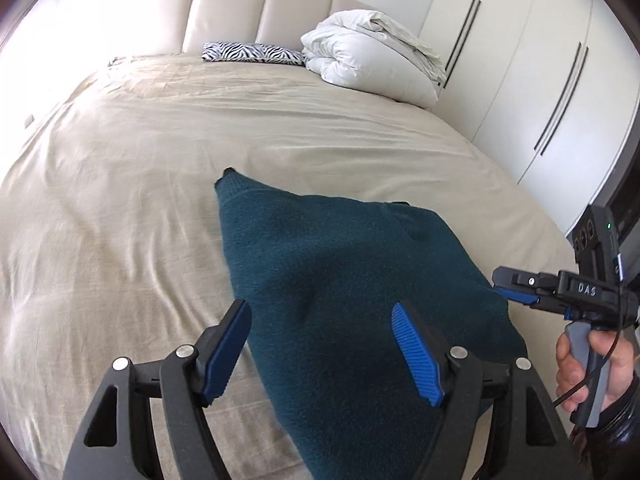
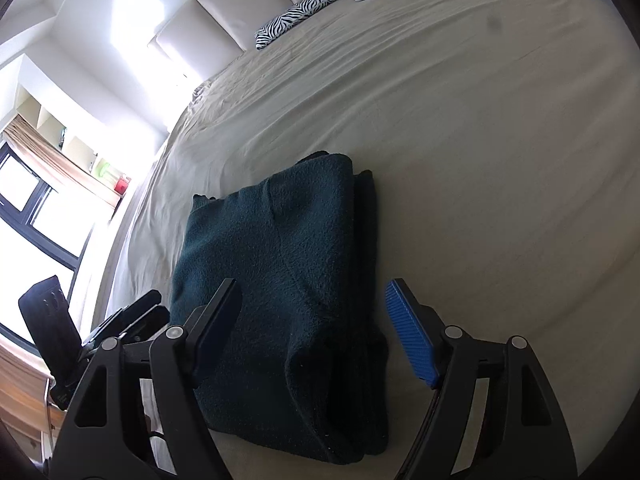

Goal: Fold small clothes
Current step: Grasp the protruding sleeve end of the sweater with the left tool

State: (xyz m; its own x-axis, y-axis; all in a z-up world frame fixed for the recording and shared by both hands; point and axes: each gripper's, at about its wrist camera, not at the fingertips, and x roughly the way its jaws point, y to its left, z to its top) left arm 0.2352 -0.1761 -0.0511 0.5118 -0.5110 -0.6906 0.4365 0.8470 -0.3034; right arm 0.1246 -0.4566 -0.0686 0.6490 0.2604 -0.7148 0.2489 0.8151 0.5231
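Note:
A dark teal knitted garment [image 1: 340, 280] lies folded into a thick bundle on the beige bed sheet [image 1: 140, 200]. It also shows in the right wrist view [image 2: 276, 264]. My left gripper [image 1: 320, 344] is open and empty, its blue pads on either side of the garment's near end, just above it. My right gripper [image 2: 312, 320] is open and empty above the garment's near right edge. The right gripper also shows in the left wrist view [image 1: 516, 286], held by a hand at the garment's right side.
A zebra-print cushion [image 1: 252, 53] and a bundled white duvet [image 1: 372, 52] lie at the padded headboard [image 1: 256, 12]. White wardrobes [image 1: 540, 60] stand to the right of the bed. A window with shelves [image 2: 52, 184] is to the left.

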